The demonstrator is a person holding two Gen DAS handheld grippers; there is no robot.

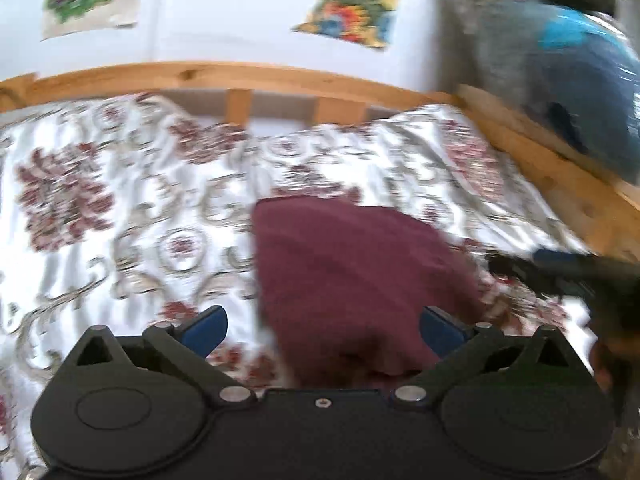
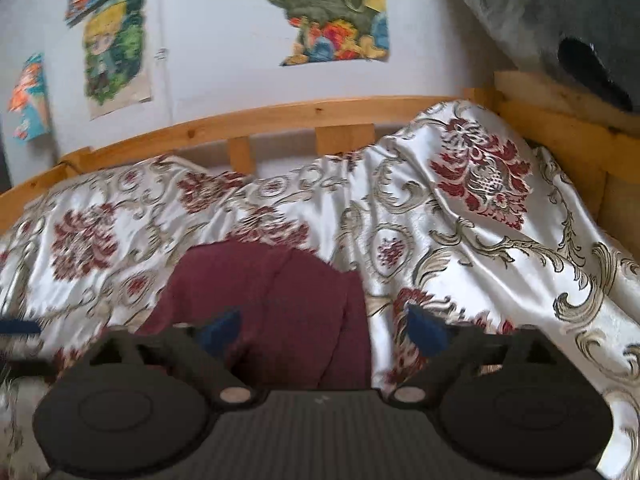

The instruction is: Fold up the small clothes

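Observation:
A maroon garment (image 1: 352, 276) lies folded on the white floral bedspread (image 1: 120, 208). It also shows in the right wrist view (image 2: 272, 304). My left gripper (image 1: 323, 330) is open and empty above the garment's near end, its blue fingertips (image 1: 208, 328) spread wide. My right gripper (image 2: 324, 332) is open and empty above the garment's near right part. The right gripper shows at the right edge of the left wrist view (image 1: 568, 272). The left wrist view is blurred.
A wooden bed frame (image 2: 280, 116) runs along the far side and the right (image 1: 560, 168). Behind it is a white wall with colourful posters (image 2: 332, 12). A blue and grey bundle (image 1: 560, 72) sits at the upper right.

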